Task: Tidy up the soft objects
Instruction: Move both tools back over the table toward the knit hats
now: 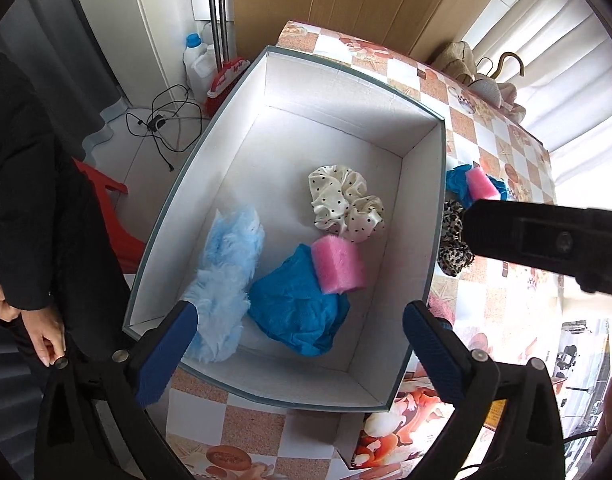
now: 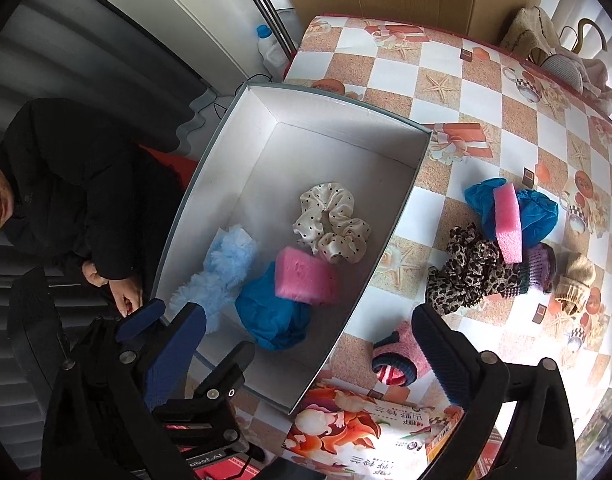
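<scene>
Going left to right, the left gripper [image 1: 299,344] hangs over the near end of the white box [image 1: 209,168], pointing steeply down, its blue pads spread wide with nothing between them. Directly beneath and just ahead of its gap lie the fluffy light-blue piece [image 1: 225,280], the blue cloth [image 1: 293,312] and a pink sponge [image 1: 338,266] resting on that cloth; further ahead sits the polka-dot scrunchie [image 1: 342,200]. All four are already inside the box.

The right gripper [image 2: 310,344] is likewise open and empty. Its left pad hangs over the box's near corner and its right pad over the patterned table [image 2: 486,92]. Just inside the right pad, close to the gap, lies the pink knitted piece [image 2: 402,354], its long axis running roughly across the jaw line. Ahead and to the right of the pads lies the leopard scrunchie [image 2: 466,272], and beyond it a second pink sponge [image 2: 508,222] on another blue cloth [image 2: 538,212], then purple [image 2: 540,266] and beige [image 2: 574,280] knits.

Everything left to collect lies on the right gripper's side of the box, so that hand is clearly nearer, with the knitted piece closest.
</scene>
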Tool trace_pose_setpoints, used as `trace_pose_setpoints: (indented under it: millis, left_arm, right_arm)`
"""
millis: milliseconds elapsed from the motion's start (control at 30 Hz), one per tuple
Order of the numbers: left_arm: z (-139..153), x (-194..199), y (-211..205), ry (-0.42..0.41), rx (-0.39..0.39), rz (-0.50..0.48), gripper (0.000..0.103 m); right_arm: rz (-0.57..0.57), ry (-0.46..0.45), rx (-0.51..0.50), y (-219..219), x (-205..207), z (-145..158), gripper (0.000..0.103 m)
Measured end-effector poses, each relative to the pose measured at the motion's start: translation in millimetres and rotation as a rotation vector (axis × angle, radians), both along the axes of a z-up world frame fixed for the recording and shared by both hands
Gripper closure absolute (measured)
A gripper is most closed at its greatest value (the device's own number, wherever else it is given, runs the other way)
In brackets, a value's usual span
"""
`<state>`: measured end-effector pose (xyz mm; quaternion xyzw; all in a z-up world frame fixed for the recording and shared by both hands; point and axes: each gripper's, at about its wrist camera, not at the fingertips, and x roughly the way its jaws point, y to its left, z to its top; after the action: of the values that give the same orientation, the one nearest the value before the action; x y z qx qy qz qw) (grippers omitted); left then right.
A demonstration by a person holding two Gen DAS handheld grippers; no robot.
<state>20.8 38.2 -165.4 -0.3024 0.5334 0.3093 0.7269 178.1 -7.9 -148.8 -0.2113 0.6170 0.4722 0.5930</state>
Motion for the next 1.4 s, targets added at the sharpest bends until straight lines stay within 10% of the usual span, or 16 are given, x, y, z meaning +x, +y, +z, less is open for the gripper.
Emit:
trace_pose_setpoints:
  millis: [367,800,1400]
  left_arm:
    - [18,76,-66,-0.013,-0.041,-0.301,0.0]
    - [-61,150,-142,0.271,-0.101,-0.478,0.0]
    - [-135,161,-133,0.47,-0.164,-0.371,0.0]
  right_arm:
    - [-0.274,0.152,-0.057,-118,76,13,0.0]
    - [-0.436,0.184,-0.138,-245,150,-3,0.0]
    - [-0.448,0.18,-0.237,-204,230,-132,0.0]
